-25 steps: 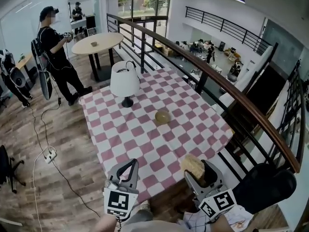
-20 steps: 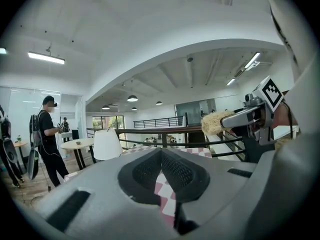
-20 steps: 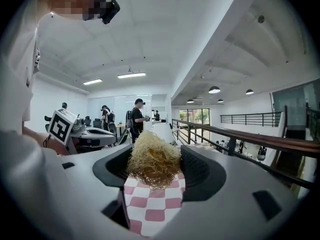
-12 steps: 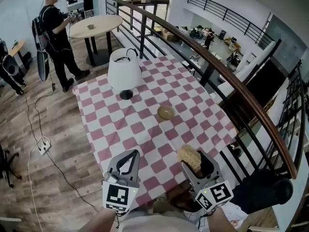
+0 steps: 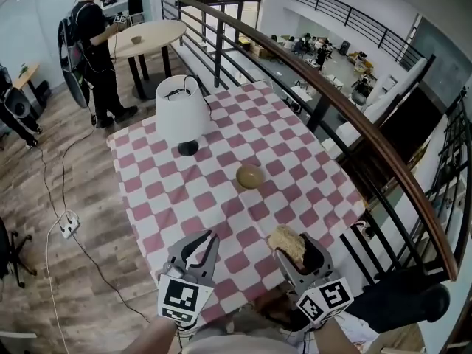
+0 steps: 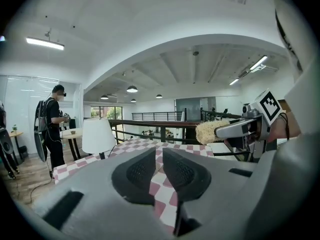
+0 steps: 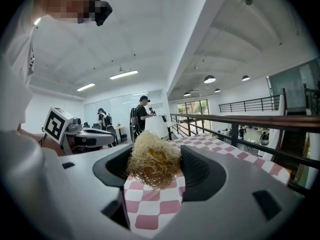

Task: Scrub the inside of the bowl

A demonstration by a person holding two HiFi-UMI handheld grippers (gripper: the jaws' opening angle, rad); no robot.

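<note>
Right gripper (image 7: 156,170) is clamped on the straw-coloured scrubber (image 7: 152,165), a fuzzy wad bulging up out of the jaws. Left gripper (image 6: 159,156) has just been cracking open, only a sliver, and I see nothing between its jaws. The bowl (image 5: 250,175) sits out in the middle of the pink-checked table (image 5: 169,198), well apart from both grippers, with the white lamp (image 5: 179,113) further back. It's too small in the head view for me to tell if anything's in it.
</note>
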